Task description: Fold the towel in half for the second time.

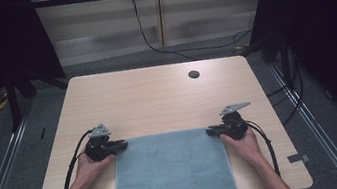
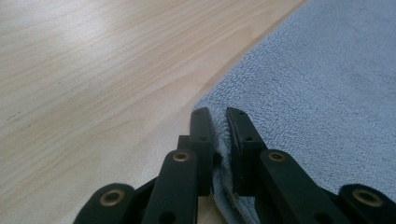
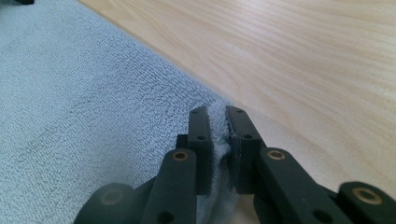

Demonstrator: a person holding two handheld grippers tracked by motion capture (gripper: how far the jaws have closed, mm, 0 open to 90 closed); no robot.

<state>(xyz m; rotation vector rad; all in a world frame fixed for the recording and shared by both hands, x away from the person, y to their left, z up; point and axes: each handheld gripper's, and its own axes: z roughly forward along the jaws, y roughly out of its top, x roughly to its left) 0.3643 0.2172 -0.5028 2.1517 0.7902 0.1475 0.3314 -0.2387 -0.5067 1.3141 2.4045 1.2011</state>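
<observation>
A grey-blue towel (image 1: 173, 174) lies flat on the near half of the wooden table (image 1: 156, 96) and hangs over its front edge. My left gripper (image 1: 124, 143) is at the towel's far left corner. In the left gripper view that gripper (image 2: 219, 112) is shut on the corner of the towel (image 2: 317, 70), with cloth pinched between the jaws. My right gripper (image 1: 208, 130) is at the far right corner. The right gripper view shows that gripper (image 3: 218, 111) shut on the folded-up corner of the towel (image 3: 70, 93).
Bare wood stretches from the towel's far edge to the back of the table, where a round cable hole (image 1: 194, 74) sits right of centre. Black cables (image 1: 73, 164) trail from both grippers toward the front edge. Dark curtains and floor rails flank the table.
</observation>
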